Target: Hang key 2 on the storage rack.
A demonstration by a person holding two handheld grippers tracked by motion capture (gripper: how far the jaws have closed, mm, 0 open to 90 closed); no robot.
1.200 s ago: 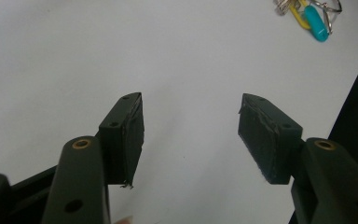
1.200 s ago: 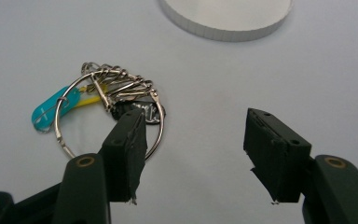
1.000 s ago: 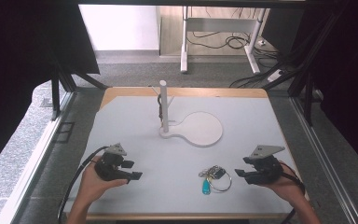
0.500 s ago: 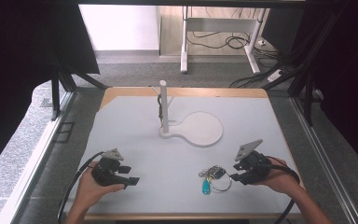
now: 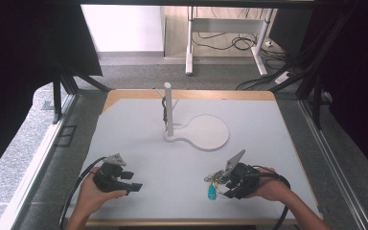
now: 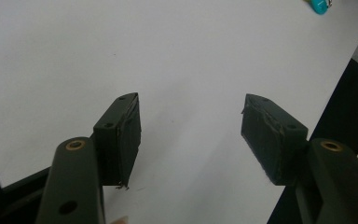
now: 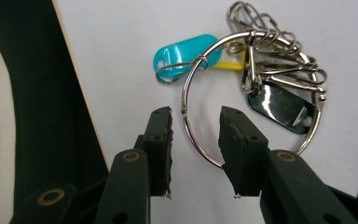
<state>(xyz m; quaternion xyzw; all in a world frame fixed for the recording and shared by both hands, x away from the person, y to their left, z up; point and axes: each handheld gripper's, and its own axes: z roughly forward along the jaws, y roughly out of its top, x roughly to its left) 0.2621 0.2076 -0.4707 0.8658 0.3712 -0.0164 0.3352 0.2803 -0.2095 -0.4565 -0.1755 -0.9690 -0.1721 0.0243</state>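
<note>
- a pale grey table (image 5: 139, 129) sits in a dark-curtained bay, with a white post stand (image 5: 168, 111) and its round base plate toward the far middle; the rest of the top is bare.
- the key ring (image 5: 214, 179) lies flat near the front edge on the person's right, a teal tag (image 7: 186, 53) and a dark metal tag (image 7: 279, 106) strung on its big wire loop (image 7: 200, 135).
- change: the right gripper (image 5: 226, 184) has slid in across the table from the right, where it hung a second ago, and now sits at the keys.
- its jaws have just been closing; in the right gripper view the loop's wire runs between the two pads, still with a gap on each side, so not yet clamped.
- my reading: the pick-up is about to land; a little more squeeze should pinch the wire.
- the left gripper (image 5: 124, 179) rests at the front left, well apart from the keys, jaws apart and holding nothing (image 6: 191, 135).
</note>
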